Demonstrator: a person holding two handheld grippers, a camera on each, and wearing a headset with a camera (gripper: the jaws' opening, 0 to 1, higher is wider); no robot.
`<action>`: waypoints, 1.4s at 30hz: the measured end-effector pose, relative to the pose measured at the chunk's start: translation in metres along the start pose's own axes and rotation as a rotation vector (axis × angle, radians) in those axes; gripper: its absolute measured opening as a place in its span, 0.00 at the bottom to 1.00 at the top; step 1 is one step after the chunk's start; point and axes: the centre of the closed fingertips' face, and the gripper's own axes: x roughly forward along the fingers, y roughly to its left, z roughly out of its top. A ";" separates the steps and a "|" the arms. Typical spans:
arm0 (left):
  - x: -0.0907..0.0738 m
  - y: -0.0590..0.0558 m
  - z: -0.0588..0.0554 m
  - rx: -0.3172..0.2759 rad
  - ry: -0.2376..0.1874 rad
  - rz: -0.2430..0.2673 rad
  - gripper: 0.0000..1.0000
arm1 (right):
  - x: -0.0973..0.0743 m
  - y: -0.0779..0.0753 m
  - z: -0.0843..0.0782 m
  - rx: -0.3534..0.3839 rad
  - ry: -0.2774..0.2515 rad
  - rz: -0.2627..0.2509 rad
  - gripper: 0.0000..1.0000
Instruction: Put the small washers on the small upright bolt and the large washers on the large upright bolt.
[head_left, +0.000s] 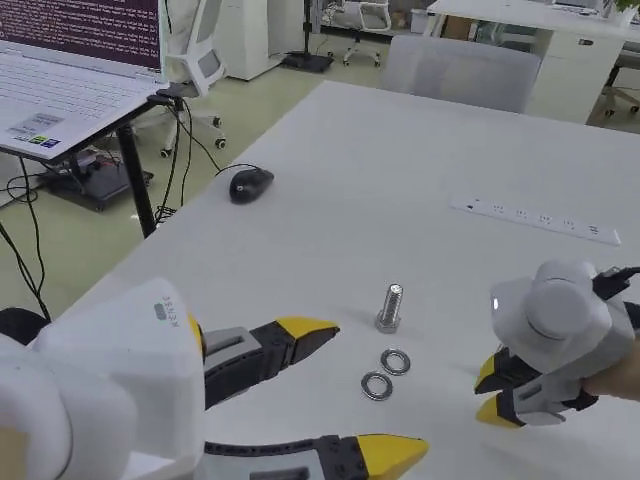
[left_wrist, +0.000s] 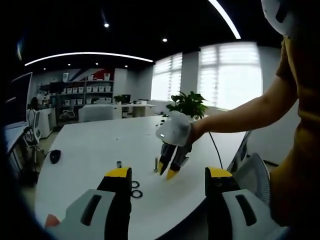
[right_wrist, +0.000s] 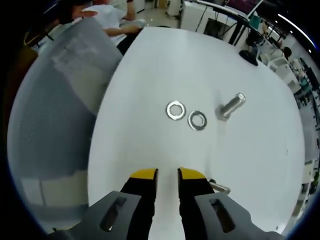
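Left gripper (left_wrist: 169, 176) gapes wide, empty. Right gripper (right_wrist: 167, 174) is barely parted and holds nothing above the table (right_wrist: 150, 65). Two washers (right_wrist: 175, 110) lie flat beside the bolt (right_wrist: 231, 105). The right gripper view catches a small bolt (right_wrist: 220, 188) by its jaws.

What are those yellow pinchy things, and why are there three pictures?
They are two grabbing tools, and a person holds one in each hand. The yellow-tipped parts are the jaws.

One picture comes from a camera on the person's head, looking down at the white table. The two round pictures come from a small camera on each tool, looking out along its jaws.

A bolt stands upright on the table. Beside it a washer and a second washer lie flat. Another bolt stands close to the right gripper. Farther back are a computer mouse and a power strip.

The left gripper has its jaws wide open. The right gripper's jaws are nearly together, with a small gap. Neither holds anything.
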 end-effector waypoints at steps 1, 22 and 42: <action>-0.001 0.000 0.000 -0.001 -0.002 0.003 0.58 | 0.002 0.001 0.003 -0.004 -0.004 0.004 0.17; -0.009 0.021 -0.005 -0.045 -0.018 0.065 0.58 | 0.042 -0.006 0.065 -0.226 -0.005 0.103 0.22; 0.001 0.036 -0.011 -0.045 0.007 0.086 0.58 | 0.061 -0.016 0.071 -0.286 0.008 0.160 0.30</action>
